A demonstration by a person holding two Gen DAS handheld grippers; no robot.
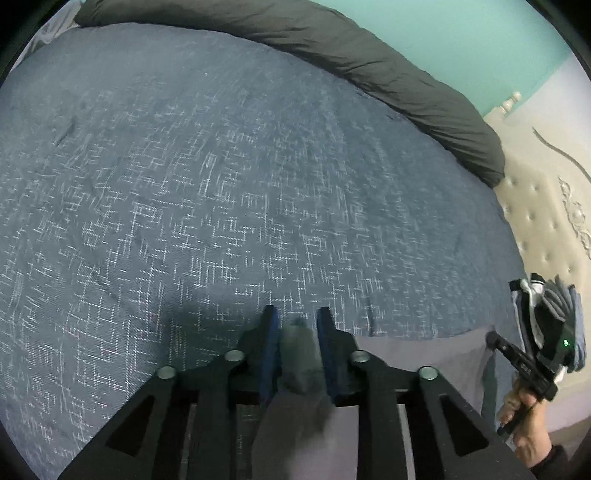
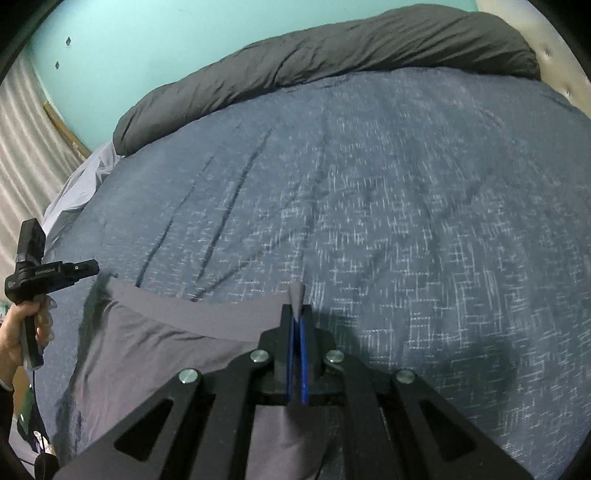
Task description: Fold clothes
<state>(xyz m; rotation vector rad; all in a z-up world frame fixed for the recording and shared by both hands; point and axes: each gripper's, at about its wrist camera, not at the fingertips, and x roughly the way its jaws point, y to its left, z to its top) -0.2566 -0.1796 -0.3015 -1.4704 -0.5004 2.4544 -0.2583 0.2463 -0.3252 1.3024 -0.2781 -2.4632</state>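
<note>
Both claws grip the grey garment [image 2: 155,332] edge, left gripper [image 1: 295,325] part-open around bunched cloth, right gripper [image 2: 297,314] nearly closed on it, body trailing below toward the person over the blue bedspread [image 1: 221,184]; fold stage unclear.

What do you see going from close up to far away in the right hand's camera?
Right gripper pinching the grey garment → blue patterned bedspread → rolled dark grey duvet → turquoise wall.
</note>
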